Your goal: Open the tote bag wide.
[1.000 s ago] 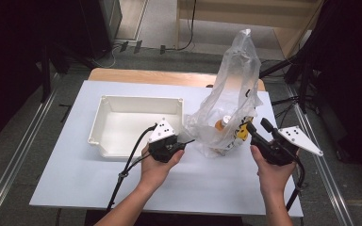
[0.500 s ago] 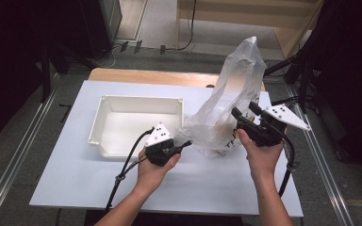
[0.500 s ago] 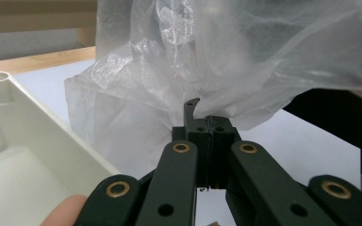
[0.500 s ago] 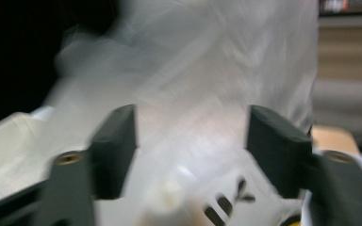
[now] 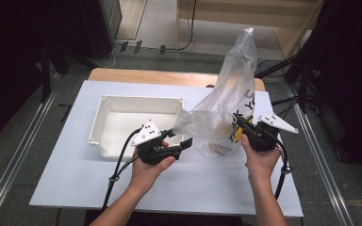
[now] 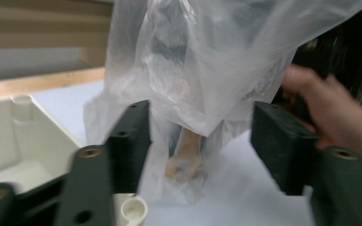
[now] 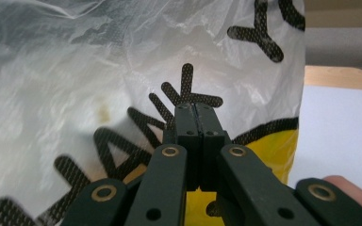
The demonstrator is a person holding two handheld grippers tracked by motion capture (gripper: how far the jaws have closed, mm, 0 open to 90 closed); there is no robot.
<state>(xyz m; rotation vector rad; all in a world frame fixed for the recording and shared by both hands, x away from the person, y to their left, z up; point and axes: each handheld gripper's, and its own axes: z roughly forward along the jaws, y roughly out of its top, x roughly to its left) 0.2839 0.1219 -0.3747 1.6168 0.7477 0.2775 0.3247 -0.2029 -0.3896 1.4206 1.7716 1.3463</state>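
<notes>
The right gripper (image 7: 195, 110) has just been closing, and its jaws meet against the clear plastic bag (image 5: 226, 108), pinching the film beside its black netted letters, of which "Y", "A", "N" and "K" can be read above a yellow patch. The left gripper (image 6: 202, 141) has just been opening; its jaws stand apart with the bag's lower corner between them, untouched. The white tray (image 5: 104, 120) lies beside the left gripper.
</notes>
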